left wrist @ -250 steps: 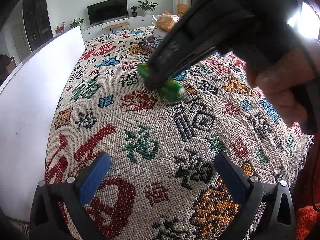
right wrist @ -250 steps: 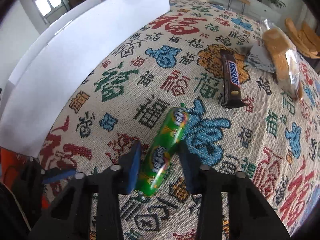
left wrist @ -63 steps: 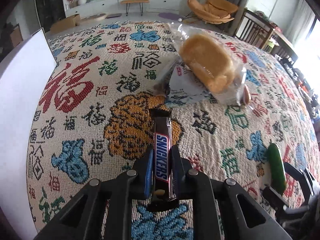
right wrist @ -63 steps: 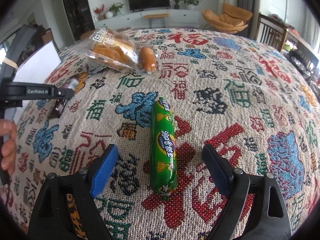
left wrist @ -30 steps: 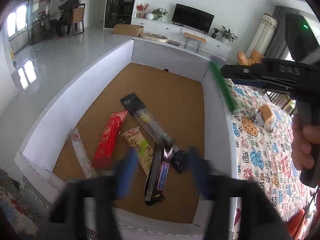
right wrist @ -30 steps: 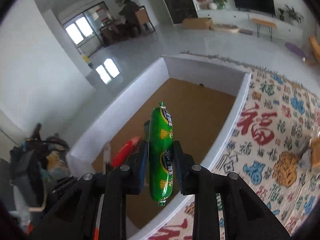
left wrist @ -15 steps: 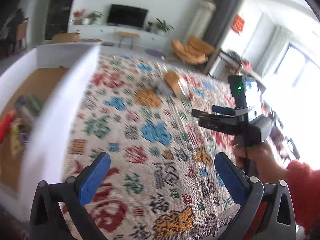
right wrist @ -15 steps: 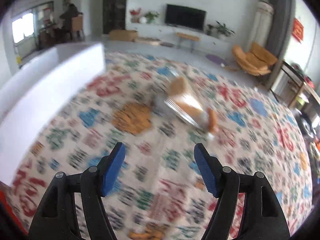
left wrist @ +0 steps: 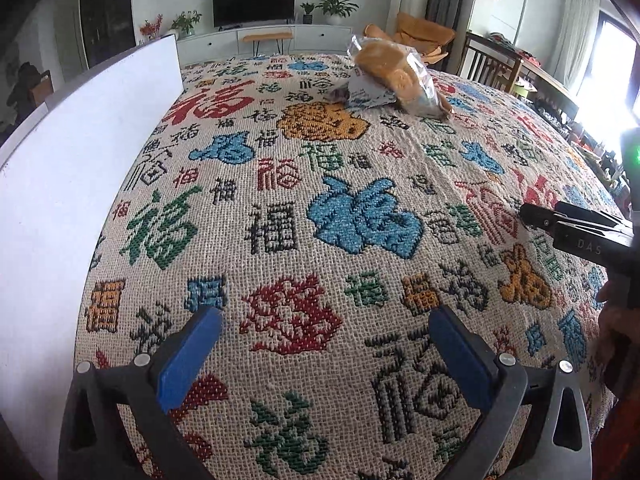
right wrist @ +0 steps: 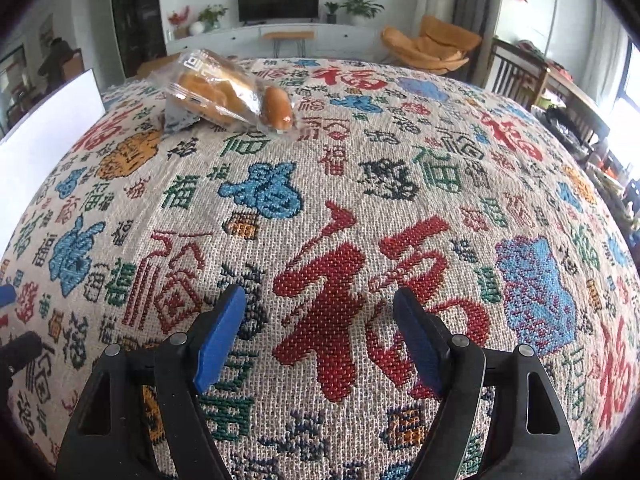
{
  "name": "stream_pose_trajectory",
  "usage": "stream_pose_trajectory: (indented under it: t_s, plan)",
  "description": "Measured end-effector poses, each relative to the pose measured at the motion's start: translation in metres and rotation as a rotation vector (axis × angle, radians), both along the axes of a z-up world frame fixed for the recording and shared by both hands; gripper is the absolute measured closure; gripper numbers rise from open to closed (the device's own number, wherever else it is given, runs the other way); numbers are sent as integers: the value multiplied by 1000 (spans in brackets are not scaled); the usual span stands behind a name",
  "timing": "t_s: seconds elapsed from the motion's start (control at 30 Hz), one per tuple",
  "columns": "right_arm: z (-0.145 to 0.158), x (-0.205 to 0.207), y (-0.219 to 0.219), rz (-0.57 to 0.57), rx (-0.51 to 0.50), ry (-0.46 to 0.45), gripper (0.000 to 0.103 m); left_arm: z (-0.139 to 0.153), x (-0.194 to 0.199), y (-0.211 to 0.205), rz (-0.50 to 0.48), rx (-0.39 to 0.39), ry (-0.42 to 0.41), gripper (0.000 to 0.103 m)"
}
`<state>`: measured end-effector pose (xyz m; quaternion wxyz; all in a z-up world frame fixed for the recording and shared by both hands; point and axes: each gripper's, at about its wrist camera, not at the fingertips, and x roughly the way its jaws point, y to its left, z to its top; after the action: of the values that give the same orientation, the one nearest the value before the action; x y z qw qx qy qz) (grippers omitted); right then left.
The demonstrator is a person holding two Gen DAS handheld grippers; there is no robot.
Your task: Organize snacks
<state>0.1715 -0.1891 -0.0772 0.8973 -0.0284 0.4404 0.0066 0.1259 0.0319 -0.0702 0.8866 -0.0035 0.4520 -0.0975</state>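
A clear bag of bread rolls point(left wrist: 396, 76) lies at the far end of the patterned tablecloth point(left wrist: 320, 220); it also shows in the right wrist view point(right wrist: 228, 92). My left gripper point(left wrist: 320, 356) is open and empty above the near part of the cloth. My right gripper point(right wrist: 320, 332) is open and empty over a big red character. The right gripper's body point(left wrist: 580, 232) shows at the right edge of the left wrist view. The white wall of the snack box point(left wrist: 72, 152) stands along the left; its inside is hidden.
The box wall also shows at the left in the right wrist view point(right wrist: 44, 136). A wooden chair point(right wrist: 516, 76) and an orange armchair point(right wrist: 432, 48) stand beyond the table's far right side. A TV cabinet point(left wrist: 256, 36) is far behind.
Both grippers have let go of their snacks, the Snickers bar and the green sausage, over the box. They swung back over the cloth and now hover open and low, facing the bread bag.
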Motion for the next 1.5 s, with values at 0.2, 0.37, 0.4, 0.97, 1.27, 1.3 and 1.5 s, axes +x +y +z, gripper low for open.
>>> stream_pose_trajectory:
  t_s: [0.2, 0.37, 0.4, 0.97, 1.27, 1.3, 1.5]
  plan:
    - [-4, 5, -6, -13, 23, 8, 20, -5, 3, -13, -10, 78, 3, 0]
    - [-4, 4, -8, -13, 23, 8, 20, -5, 4, -13, -10, 82, 4, 0]
    - [-5, 4, -7, -13, 23, 8, 20, -5, 4, -13, -10, 82, 3, 0]
    - [-4, 5, -6, -13, 23, 8, 20, -5, 4, -13, -10, 81, 3, 0]
    - [-4, 4, -6, -13, 23, 8, 20, -5, 3, -13, -9, 81, 2, 0]
    - [-4, 4, -7, -13, 23, 8, 20, -5, 3, -13, -9, 81, 2, 0]
    - [-4, 4, -7, -13, 23, 8, 20, -5, 3, -13, -9, 81, 1, 0]
